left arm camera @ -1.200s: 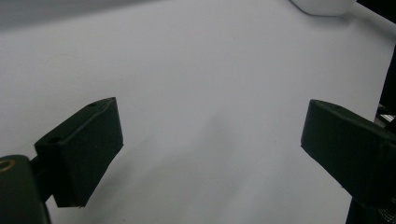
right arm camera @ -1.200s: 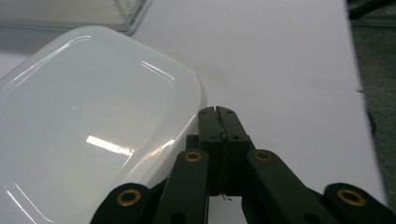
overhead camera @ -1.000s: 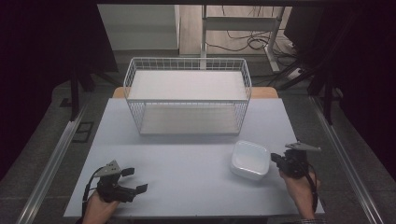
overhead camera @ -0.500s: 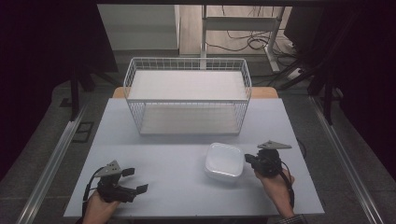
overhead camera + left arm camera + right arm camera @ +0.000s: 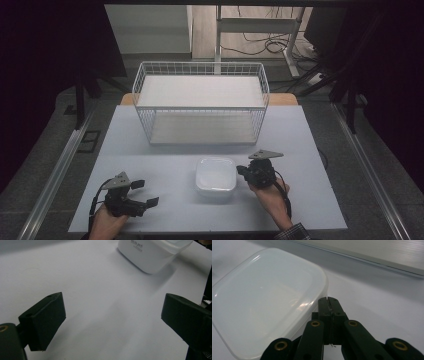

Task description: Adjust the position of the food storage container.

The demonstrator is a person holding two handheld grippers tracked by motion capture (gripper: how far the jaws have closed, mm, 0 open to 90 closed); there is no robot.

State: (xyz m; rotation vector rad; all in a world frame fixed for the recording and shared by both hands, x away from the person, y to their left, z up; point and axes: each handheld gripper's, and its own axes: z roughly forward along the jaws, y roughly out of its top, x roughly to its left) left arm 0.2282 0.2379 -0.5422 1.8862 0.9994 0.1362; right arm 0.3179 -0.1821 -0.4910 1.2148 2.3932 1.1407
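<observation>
A white, lidded plastic container (image 5: 215, 175) sits on the table's front middle; its side shows in the left gripper view (image 5: 152, 252). My right gripper (image 5: 242, 171) lies level just to the container's right and points left. In the right gripper view its jaws are pressed flat together, and the right gripper (image 5: 328, 300) tips rest against the rim of the container (image 5: 267, 297) with nothing between them. At the front left my left gripper (image 5: 145, 192) rests open, and the left gripper (image 5: 112, 312) jaws stand wide apart over bare table.
A white wire basket (image 5: 200, 107) with an inner shelf stands at the back middle of the pale table (image 5: 310, 150). A metal rail runs along the floor at each side. Cables lie on the floor beyond the table.
The right gripper has slid left along the front of the table, and the white container has moved left with it, from the right side to the middle. The left gripper has stayed in place.
</observation>
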